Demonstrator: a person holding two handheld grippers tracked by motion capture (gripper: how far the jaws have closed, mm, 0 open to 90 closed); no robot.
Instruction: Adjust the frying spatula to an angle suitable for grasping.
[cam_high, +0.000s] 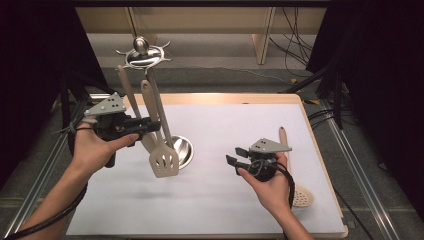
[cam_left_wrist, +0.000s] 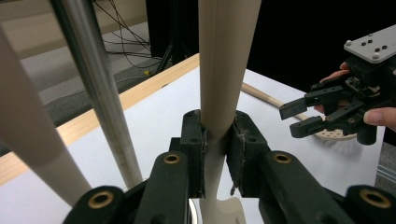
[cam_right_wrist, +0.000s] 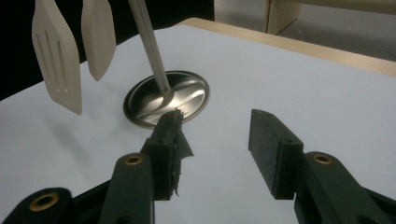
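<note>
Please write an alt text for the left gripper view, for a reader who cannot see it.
The left tool is shut on the cream handle of a slotted spatula, beside a steel stand pole. Farther right, the right tool is open above the white table.

A round-based steel utensil stand (cam_high: 181, 150) with a thin pole rises from the white table mat (cam_high: 220, 200). A plain cream spatula (cam_right_wrist: 98, 37) hangs from it. A cream perforated spoon with wooden handle (cam_high: 302, 194) lies near the mat's right edge.

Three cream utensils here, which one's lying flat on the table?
The perforated spoon, flat on the white mat by the right gripper. The slotted spatula is clamped in the left gripper, and the plain spatula hangs from the rack.
</note>
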